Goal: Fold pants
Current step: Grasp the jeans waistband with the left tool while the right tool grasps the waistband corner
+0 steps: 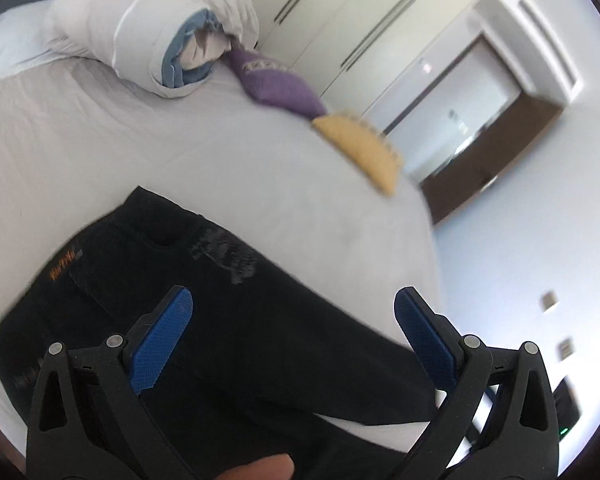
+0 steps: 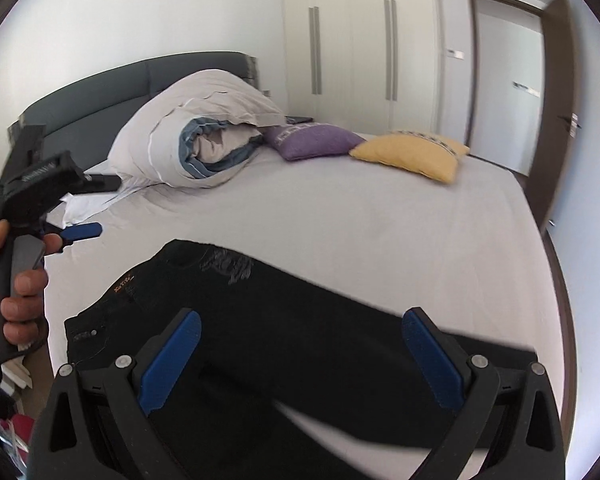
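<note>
Black pants (image 1: 204, 304) lie flat on the white bed sheet (image 1: 100, 144), waistband toward the far left, legs running to the right. In the right wrist view the same pants (image 2: 284, 320) fill the near part of the bed. My left gripper (image 1: 293, 298) hovers above the pants, wide open, nothing between its blue pads. My right gripper (image 2: 302, 318) also hangs open over the pants' legs. The left gripper (image 2: 80, 232) shows at the left of the right wrist view, held by a hand (image 2: 20, 292) beyond the waistband.
A rolled white duvet (image 2: 204, 136) lies near the dark headboard (image 2: 132, 84). A purple cushion (image 2: 316, 140) and a yellow cushion (image 2: 412, 152) rest at the bed's far side. Wardrobe doors (image 2: 352, 48) and an open door (image 2: 552, 92) stand behind. The bed edge (image 2: 556, 280) runs on the right.
</note>
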`<move>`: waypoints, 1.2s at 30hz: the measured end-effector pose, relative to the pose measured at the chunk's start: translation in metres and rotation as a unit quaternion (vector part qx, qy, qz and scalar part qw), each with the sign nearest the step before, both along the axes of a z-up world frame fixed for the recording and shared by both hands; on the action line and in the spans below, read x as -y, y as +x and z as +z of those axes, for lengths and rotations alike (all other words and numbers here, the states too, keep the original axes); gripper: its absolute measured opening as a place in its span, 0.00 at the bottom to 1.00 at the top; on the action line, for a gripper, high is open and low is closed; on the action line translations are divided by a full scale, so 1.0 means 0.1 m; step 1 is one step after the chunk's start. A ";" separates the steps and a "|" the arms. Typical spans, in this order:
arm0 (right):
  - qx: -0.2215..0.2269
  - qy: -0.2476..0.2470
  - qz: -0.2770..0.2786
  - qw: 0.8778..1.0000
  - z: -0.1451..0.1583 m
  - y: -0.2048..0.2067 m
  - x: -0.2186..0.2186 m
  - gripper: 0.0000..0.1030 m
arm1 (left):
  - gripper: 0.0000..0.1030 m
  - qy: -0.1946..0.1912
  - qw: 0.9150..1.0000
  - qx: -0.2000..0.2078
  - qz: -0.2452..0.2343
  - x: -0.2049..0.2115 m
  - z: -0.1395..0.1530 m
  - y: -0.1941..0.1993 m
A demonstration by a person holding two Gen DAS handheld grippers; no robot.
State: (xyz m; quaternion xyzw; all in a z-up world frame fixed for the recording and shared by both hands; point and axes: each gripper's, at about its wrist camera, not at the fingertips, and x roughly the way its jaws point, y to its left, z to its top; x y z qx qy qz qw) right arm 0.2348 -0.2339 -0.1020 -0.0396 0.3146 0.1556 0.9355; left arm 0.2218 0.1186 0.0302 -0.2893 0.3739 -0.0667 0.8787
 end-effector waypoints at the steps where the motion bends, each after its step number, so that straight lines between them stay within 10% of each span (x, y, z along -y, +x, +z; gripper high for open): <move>1: -0.003 -0.004 0.005 1.000 -0.03 0.15 0.02 1.00 | 1.00 0.006 1.000 -0.011 -0.006 -0.04 -0.05 0.18; 5: -0.029 0.002 0.033 0.999 -0.19 0.83 0.16 1.00 | 1.00 0.031 0.999 -0.032 -0.008 -0.22 -0.23 0.77; 10: -0.049 -0.023 0.064 0.996 -0.44 1.49 0.22 1.00 | 1.00 0.170 0.982 -0.064 -0.061 -0.26 -0.66 1.54; 18: -0.112 -0.024 0.109 0.987 -0.93 2.20 0.24 0.93 | 0.98 0.325 0.923 -0.070 -0.193 -0.07 -1.25 2.04; 23: -0.150 -0.032 0.164 0.974 -1.22 2.35 0.16 0.88 | 0.79 0.411 0.863 -0.071 -0.287 0.08 -1.60 2.25; 31: -0.208 -0.057 0.225 0.950 -1.58 2.47 0.06 0.71 | 0.62 0.426 0.809 -0.103 -0.393 0.12 -2.10 2.43; 36: -0.220 -0.069 0.238 0.944 -1.68 2.52 -0.05 0.65 | 0.37 0.400 0.813 -0.133 -0.400 0.10 -2.31 2.62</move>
